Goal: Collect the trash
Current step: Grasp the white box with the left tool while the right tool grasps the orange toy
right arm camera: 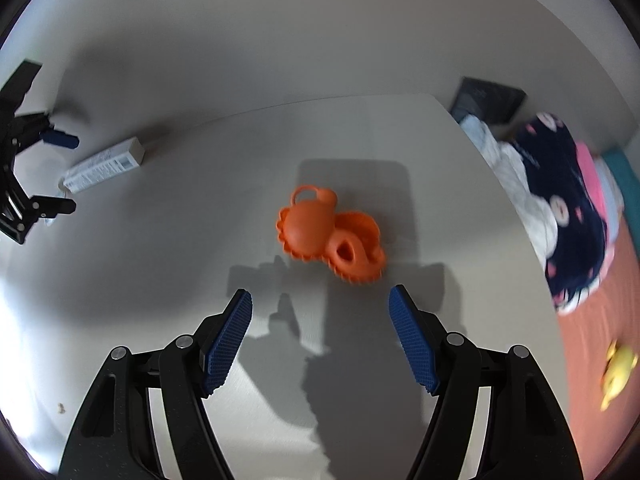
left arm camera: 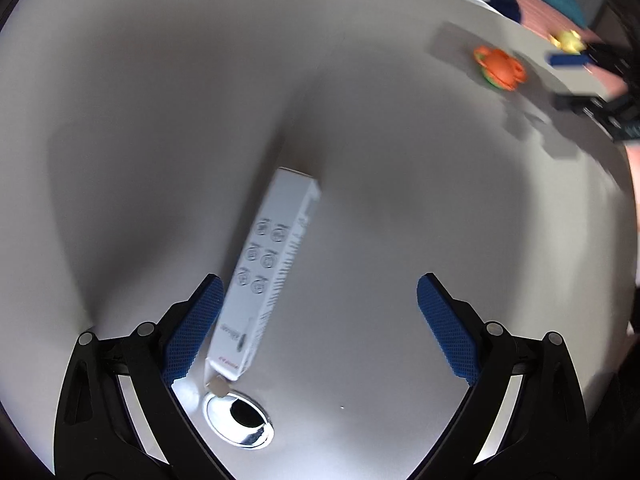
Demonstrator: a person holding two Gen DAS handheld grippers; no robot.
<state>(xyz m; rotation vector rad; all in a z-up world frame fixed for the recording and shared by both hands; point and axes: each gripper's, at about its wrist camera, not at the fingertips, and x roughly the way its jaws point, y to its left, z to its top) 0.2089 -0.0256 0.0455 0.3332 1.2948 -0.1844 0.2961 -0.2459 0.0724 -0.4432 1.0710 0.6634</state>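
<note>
- My left gripper (left arm camera: 318, 330) has its blue-padded fingers spread wide and holds nothing; the long white printed cardboard box (left arm camera: 267, 276) lies flat on the pale grey table (left arm camera: 400, 220), its near end just inside my left-hand pad, touching or nearly so.
- My right gripper (right arm camera: 320, 338) is also spread and empty, hovering short of the orange ridged plastic toy (right arm camera: 328, 236), which sits apart from my pads.
- I see no bin in either view, so I judge nothing is collected yet.
- Left to do: close on the box, lift it, carry it off.
- A chrome cable grommet (left arm camera: 239, 416) sits just by the box's near end.
</note>
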